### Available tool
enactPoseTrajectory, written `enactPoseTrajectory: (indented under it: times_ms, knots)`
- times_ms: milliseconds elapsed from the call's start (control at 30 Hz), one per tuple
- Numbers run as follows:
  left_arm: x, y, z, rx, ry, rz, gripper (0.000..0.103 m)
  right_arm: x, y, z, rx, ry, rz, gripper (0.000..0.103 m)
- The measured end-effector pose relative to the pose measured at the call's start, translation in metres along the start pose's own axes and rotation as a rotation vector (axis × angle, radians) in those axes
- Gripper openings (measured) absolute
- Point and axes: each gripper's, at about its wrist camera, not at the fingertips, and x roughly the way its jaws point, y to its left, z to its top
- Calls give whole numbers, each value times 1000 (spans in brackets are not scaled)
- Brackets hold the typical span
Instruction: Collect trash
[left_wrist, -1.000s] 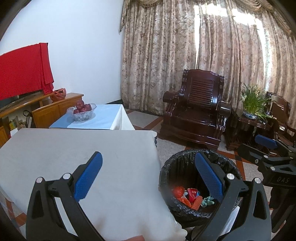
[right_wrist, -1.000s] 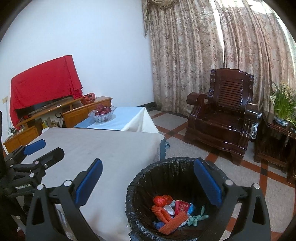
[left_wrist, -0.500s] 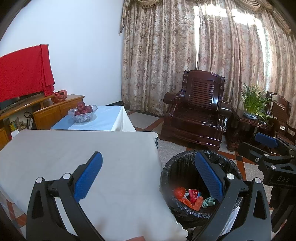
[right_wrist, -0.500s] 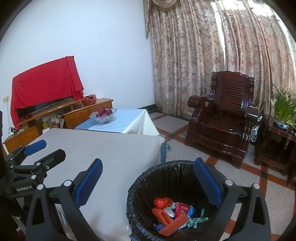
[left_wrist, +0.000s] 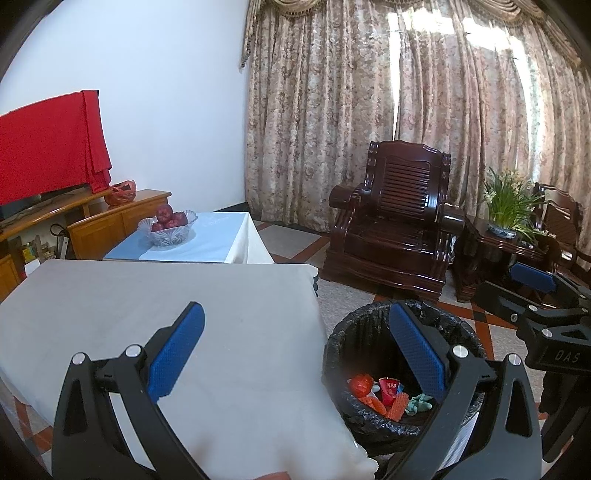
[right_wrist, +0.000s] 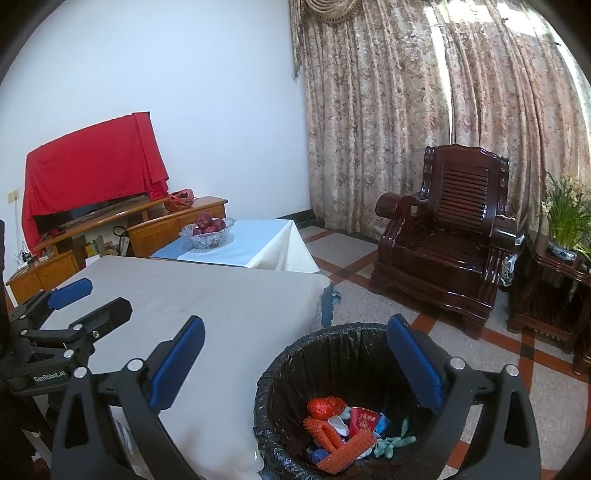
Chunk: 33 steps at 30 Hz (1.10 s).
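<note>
The trash (right_wrist: 347, 432) lies at the bottom of the black bin (right_wrist: 295, 365), on the floor just beside the white surface (left_wrist: 110, 295). No trash shows on the surface, so the job looks done. If the tongs drop low, they could bump the bin and tip it. The left tongs (left_wrist: 295, 354) and the right tongs (right_wrist: 295, 362) are held up, side by side, wide open and holding nothing.
</note>
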Motion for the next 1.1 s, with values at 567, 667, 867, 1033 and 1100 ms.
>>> enactPoseTrajectory:
  times_ms: [567,667,867,1033,1100]
  knots:
    - [5,11,5,1,0,5,97,-1,0,2,-2,-2,1,97]
    - [6,12,5,2,-1,6,97,-1,1,3,-2,-2,0,97]
    - [5,11,4,2,-1,5,97,-1,0,2,-1,-3,1,97]
    - [7,16,5,1,0,8,97,-1,0,1,-2,-2,2,97]
    - [5,13,4,3,-1,7,97,-1,0,1,-2,-3,1,97]
